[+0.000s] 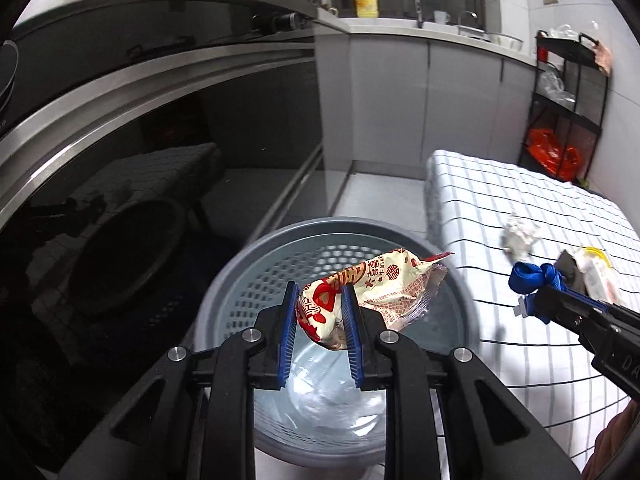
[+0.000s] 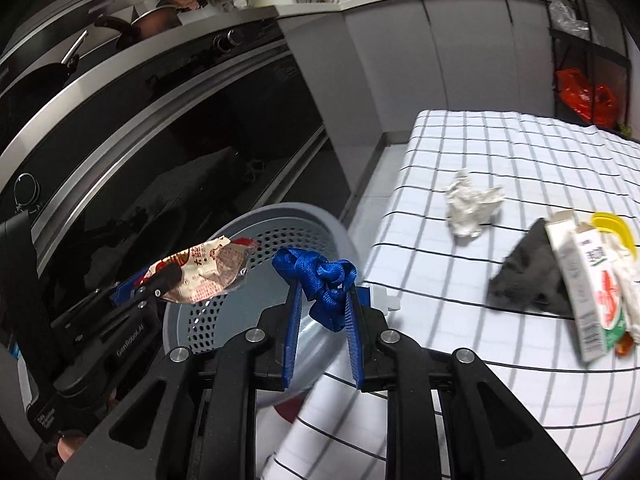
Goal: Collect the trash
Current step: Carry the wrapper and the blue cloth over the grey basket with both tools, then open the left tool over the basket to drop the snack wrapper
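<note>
We note the checked tablecloth [image 2: 500,152] spreading right of the right fingers, with the grey perforated bin [image 1: 240,276] just beyond and below the left fingers. On the cloth, well past the right fingertips, lie a milk carton [image 2: 588,280], a dark grey cloth [image 2: 528,276] and a crumpled white tissue [image 2: 468,208]. We see the left gripper [image 1: 320,300] clamped on a red-and-white snack wrapper [image 1: 376,284], held over the bin. The right gripper [image 2: 324,300] pinches a knotted blue ribbon [image 2: 320,276] between its pads, at the bin's rim.
</note>
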### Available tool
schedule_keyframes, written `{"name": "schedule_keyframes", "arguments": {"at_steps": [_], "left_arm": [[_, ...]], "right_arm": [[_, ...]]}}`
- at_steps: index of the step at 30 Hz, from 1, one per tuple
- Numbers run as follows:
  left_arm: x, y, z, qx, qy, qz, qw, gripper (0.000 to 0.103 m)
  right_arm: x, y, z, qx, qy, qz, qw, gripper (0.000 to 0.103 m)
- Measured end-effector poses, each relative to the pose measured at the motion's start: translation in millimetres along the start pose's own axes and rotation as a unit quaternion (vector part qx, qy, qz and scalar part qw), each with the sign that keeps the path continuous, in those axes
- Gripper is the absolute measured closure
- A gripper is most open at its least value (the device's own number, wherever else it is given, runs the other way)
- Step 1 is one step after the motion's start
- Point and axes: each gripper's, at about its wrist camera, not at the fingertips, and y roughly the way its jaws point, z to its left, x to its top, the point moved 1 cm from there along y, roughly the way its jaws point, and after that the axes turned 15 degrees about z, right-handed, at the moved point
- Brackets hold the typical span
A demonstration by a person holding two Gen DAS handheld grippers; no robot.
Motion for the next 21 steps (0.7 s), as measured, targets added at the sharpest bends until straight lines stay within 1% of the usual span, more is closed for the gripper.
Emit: {"name": "schedule_keyframes", "arguments": {"at_steps": [6, 12, 16, 21], "left_arm": [[2, 9, 13, 0.007, -0.013, 0.016, 0.9998, 0.081], [2, 19, 24, 0.008, -0.023, 0.036, 0.999, 0.08], [2, 27, 29, 0.012, -0.032, 0.054, 0.9979, 0.078], [0, 27, 34, 0.009, -0.042, 0.059, 0.9973, 0.075]], "right_arm": [[6, 21, 20, 0.014, -0.016, 0.016, 1.0, 0.082], [14, 39, 30, 0.023, -0.026, 0.035, 0.999, 0.081], [18, 48, 33, 0.031, -0.031, 0.041, 0.998, 0.081], [20, 52, 36, 0.034, -0.038, 0.04, 0.998, 0.08]]}}
